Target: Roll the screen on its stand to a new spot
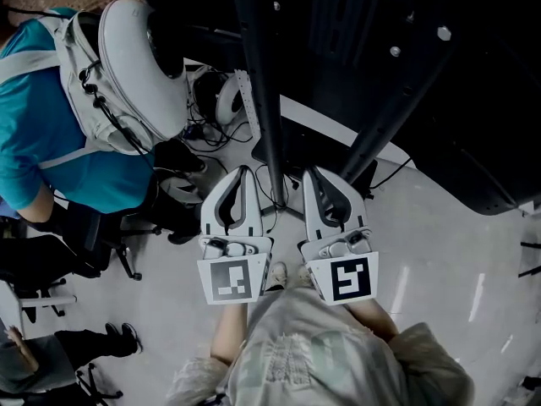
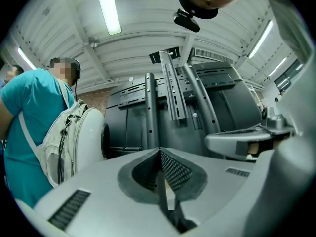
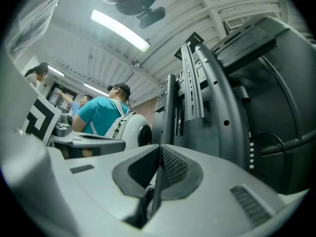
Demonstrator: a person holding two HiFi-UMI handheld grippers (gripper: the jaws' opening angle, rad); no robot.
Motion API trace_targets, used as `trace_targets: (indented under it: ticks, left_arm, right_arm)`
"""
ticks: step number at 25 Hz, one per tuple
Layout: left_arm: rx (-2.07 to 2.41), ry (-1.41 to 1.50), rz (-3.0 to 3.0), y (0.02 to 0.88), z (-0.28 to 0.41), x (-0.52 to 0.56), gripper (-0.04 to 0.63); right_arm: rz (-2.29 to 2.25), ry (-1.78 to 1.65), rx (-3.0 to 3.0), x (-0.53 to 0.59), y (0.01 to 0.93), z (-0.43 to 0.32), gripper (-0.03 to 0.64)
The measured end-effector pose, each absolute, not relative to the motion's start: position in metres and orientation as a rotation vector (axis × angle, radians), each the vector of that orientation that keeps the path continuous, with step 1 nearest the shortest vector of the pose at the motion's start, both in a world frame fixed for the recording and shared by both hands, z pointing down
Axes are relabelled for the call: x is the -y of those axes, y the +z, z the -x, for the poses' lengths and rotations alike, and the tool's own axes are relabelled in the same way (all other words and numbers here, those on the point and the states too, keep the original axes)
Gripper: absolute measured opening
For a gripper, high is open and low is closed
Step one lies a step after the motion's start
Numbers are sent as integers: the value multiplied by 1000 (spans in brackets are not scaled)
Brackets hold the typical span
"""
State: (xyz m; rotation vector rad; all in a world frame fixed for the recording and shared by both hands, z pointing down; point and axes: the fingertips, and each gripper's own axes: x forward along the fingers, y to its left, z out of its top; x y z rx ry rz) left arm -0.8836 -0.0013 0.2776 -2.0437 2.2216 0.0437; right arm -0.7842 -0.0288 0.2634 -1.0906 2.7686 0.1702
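Observation:
The screen (image 1: 473, 74) is a large black panel on a dark stand, filling the upper right of the head view. One stand pole (image 1: 262, 83) comes down between my two grippers and a second pole (image 1: 397, 100) slants to the right. My left gripper (image 1: 245, 169) lies just left of the first pole, shut with nothing between its pads. My right gripper (image 1: 309, 172) lies just right of it, also shut and empty. The left gripper (image 2: 159, 149) faces the stand uprights (image 2: 149, 112) and the screen's back (image 2: 232, 107). The right gripper (image 3: 159, 146) faces a curved stand pole (image 3: 217, 93).
A person in a teal shirt with a white backpack (image 1: 127, 66) stands close at the left, beside a chair base (image 1: 110, 244). Cables (image 1: 211, 129) lie on the pale floor near the stand's foot. My own shoes (image 1: 277, 273) show between the grippers.

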Motion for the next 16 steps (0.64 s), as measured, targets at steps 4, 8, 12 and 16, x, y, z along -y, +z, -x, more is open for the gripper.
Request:
trace_targets:
  ticks: [4,8,12,16]
  left_arm:
    - [-2227,85,2029,273,884,-1,14]
    - [-2244,51,2028,280,887,-4,14]
    - [-2262,22,2024,283,891,-7,14]
    - [-2255,66,2002,276,894,-6,14]
  right_arm:
    - [1049,164,-2778,27,264,792,23]
    - [1018,150,-2789,25,266,798,22]
    - [1002,147,-2797,24,266,802,21]
    - [1000,147,-2805,25,269,807,21]
